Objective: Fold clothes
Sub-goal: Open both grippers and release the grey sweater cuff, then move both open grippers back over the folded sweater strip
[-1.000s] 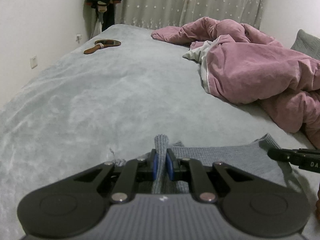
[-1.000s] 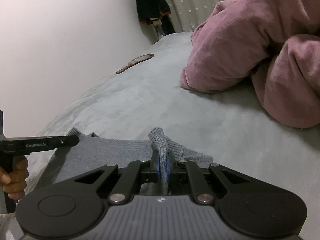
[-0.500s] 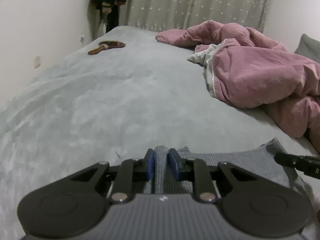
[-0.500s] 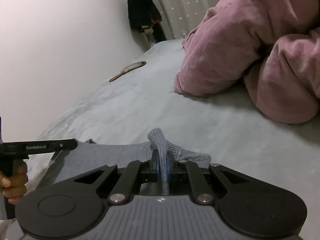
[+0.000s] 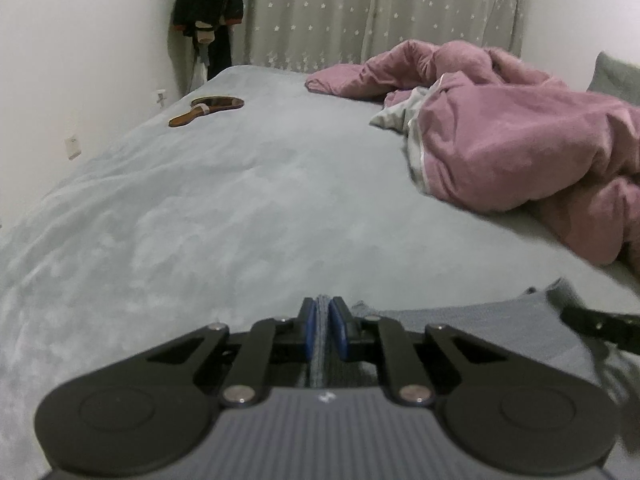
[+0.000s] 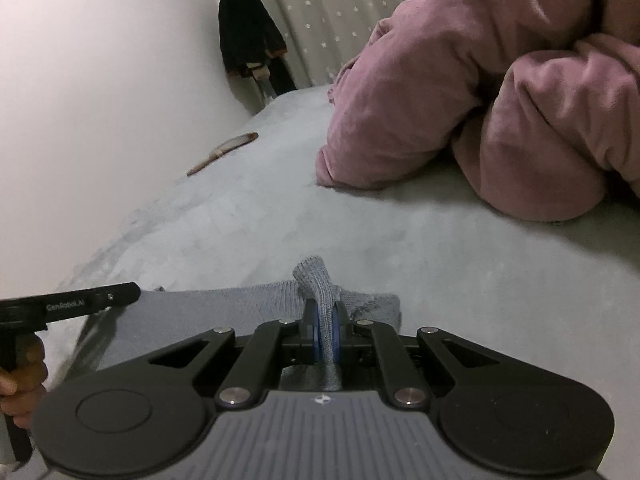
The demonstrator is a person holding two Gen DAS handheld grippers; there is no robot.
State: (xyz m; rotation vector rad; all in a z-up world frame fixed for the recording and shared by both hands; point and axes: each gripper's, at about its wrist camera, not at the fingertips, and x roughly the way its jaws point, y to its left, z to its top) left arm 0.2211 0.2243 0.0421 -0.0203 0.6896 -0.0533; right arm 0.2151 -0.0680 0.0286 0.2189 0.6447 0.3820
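A grey knitted garment (image 5: 472,328) hangs stretched between my two grippers, above the near part of the grey bed (image 5: 224,208). My left gripper (image 5: 323,312) is shut on one corner of it; only a thin ridge of knit shows between the blue pads. My right gripper (image 6: 326,316) is shut on the other corner, and a tuft of the garment (image 6: 316,280) sticks up past the pads. The right gripper's black finger shows at the right edge of the left wrist view (image 5: 600,324). The left gripper and the hand holding it show at the left edge of the right wrist view (image 6: 72,304).
A crumpled pink duvet (image 5: 520,148) lies on the right half of the bed and looms close in the right wrist view (image 6: 480,100). A wooden hand mirror (image 5: 208,110) lies far left on the bed. Dark clothes (image 5: 208,12) hang by the starred curtain (image 5: 380,12). White wall on the left.
Both grippers have lifted and moved forward with the garment. Less fabric sticks up between the left pads than one second ago. The duvet is nearer in the right wrist view.
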